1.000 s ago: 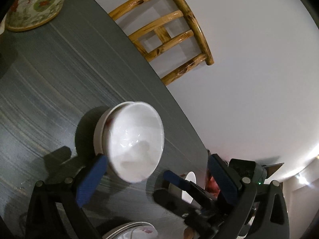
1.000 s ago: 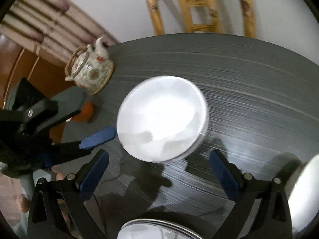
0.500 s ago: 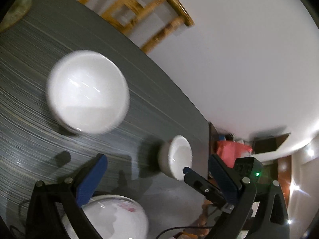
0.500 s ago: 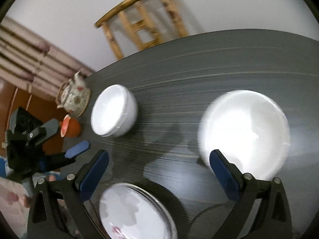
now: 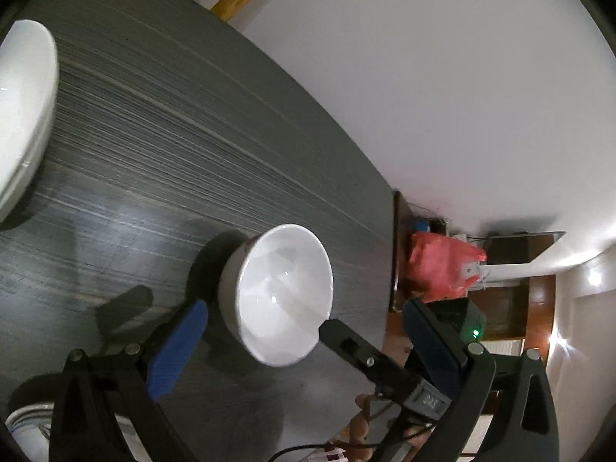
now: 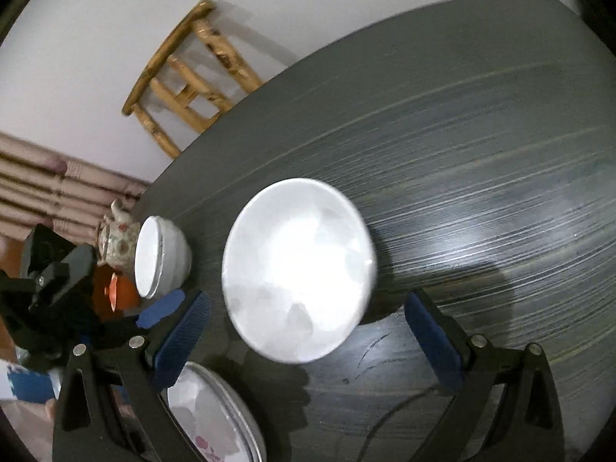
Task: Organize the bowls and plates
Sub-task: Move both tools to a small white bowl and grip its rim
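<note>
Both grippers empty over the dark tabletop

Left gripper fingers spread around the small bowl; right gripper fingers wide apart by the big bowl, plate below.

On the surface your wide bowl sits in the middle, the stacked small bowls to its left, a teapot behind them, a plate nearest you, and a chair beyond the far edge.
</note>
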Demonstrator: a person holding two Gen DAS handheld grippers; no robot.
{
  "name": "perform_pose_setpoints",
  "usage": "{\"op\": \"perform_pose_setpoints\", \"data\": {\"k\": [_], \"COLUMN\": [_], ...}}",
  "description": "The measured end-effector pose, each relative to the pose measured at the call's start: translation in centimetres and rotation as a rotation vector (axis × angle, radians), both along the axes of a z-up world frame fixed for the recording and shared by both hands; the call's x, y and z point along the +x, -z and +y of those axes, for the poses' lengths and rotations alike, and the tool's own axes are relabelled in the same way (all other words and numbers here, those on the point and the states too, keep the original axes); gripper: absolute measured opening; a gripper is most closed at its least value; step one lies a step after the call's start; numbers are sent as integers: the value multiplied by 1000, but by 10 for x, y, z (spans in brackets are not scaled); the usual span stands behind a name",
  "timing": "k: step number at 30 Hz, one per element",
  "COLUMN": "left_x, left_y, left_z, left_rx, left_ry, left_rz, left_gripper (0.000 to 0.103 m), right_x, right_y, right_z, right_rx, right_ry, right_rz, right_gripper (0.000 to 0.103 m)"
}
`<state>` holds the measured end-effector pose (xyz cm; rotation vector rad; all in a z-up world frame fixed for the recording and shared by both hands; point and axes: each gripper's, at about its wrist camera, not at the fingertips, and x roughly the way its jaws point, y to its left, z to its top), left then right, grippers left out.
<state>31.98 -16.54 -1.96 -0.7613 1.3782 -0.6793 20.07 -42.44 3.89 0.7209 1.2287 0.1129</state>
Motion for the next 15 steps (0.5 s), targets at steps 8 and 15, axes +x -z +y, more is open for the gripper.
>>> {"op": "perform_pose_setpoints", "data": {"k": [8,15], "left_x": [13,22], "left_y": [17,20], "left_z": [-17,-19], "left_rx": [-5,2], "left_ry": [46,48], "left_rz": [17,24], "left_gripper": [103,103], "right_x": [12,19], "right_y": [18,27], "right_z": [5,10], "right_rx": [30,64], "right_ry": [-36,-37], "right_rz": [-12,-12], "right_gripper": [101,100]}}
